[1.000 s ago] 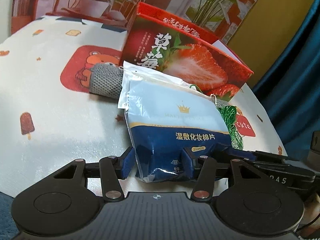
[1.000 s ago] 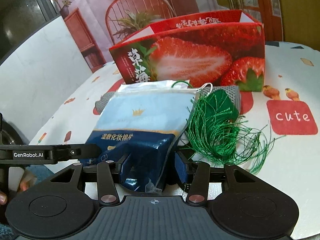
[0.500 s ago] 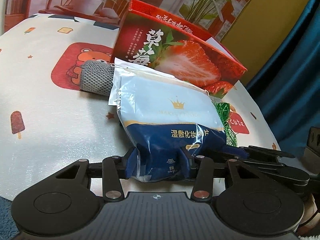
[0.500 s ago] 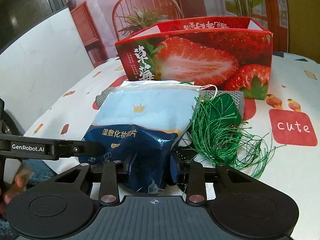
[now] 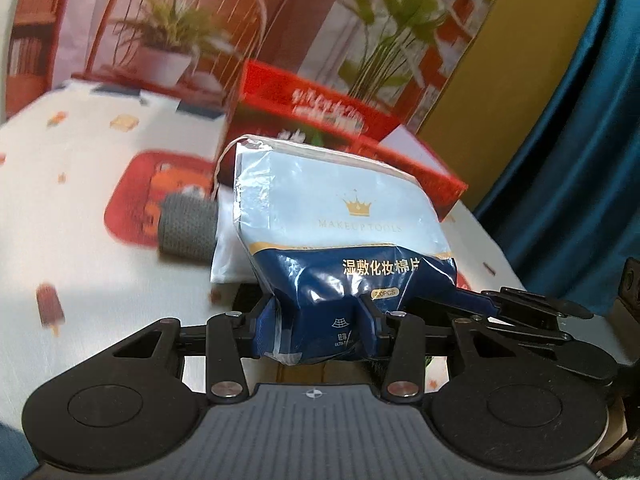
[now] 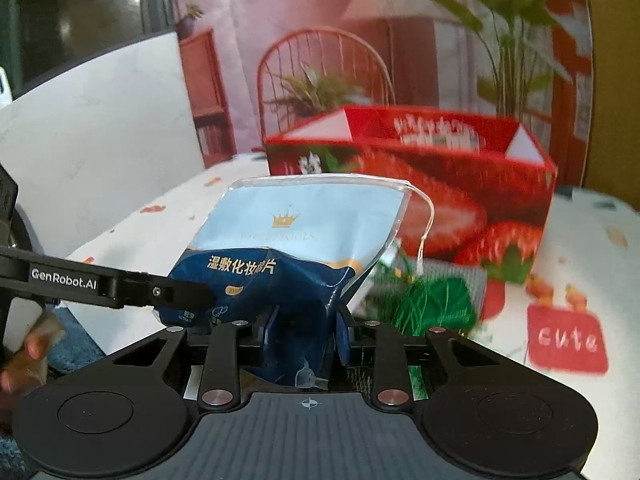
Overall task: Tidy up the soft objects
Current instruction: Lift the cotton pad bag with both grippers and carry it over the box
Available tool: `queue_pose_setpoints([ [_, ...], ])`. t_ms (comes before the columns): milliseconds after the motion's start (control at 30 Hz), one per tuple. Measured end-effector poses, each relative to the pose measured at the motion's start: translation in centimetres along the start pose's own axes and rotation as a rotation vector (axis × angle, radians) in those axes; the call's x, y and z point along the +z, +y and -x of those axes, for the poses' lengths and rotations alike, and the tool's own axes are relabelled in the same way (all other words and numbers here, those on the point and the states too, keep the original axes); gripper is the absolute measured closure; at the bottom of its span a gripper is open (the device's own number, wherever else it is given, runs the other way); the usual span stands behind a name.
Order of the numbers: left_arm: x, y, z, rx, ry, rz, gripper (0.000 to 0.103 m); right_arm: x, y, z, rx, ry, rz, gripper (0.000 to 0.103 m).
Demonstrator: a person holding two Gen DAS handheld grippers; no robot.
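gripping the pack [image 5: 344, 240] from both ends: left gripper [image 5: 318, 332] is clamped on its dark-blue bottom edge, right gripper [image 6: 306, 340] is closing on the same edge, pads pressing it. pack is tilted up off the table [image 5: 80, 220], in front of the strawberry box [image 6: 440, 184]. green tassel [image 6: 432, 300] and grey roll [image 5: 186, 226] lie on the table beside it.

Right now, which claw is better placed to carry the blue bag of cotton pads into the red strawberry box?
Neither clearly: both grip the bag at its bottom corners. Slightly the right claw, probably: its view faces the open red box straight behind the bag; from the left claw the box sits off to one side.
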State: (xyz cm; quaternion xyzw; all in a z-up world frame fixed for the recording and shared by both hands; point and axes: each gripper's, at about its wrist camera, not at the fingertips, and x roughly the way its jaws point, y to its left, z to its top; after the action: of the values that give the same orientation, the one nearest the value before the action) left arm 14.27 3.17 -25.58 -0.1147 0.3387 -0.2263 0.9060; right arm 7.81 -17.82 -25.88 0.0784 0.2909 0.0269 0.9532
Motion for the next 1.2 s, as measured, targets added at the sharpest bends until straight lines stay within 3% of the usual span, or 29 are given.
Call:
queue_pose_setpoints([
  [133,2.2,-0.8,1.4,-0.007,-0.066,-0.039,0.058,1.7,0.4,1.0,-0.003,-0.065,0.043,0.076],
  [400,6.4,-3.2,2.3,0.017,-0.120,-0.155,0.057,6.6,0.0,1.7,0.018,-0.133,0.076,0.076],
  [833,14.1,-5.2,-2.6,-0.016,-0.188,-0.146,0.057,14.8,-5.7,-1.8,-0.005,-0.197,0.061,0.076],
  [933,15.6,-4.6,-4.7,-0.005,-0.180,-0.119,0.057,16.2,-7.7,-3.7,-0.001,-0.190,0.005,0.076],
  [1200,17.8,-2.6,-11.4,0.057,-0.054,-0.098,0.058,16.4,-10.4,-10.4,-0.042,-0.089,-0.051,0.076],
])
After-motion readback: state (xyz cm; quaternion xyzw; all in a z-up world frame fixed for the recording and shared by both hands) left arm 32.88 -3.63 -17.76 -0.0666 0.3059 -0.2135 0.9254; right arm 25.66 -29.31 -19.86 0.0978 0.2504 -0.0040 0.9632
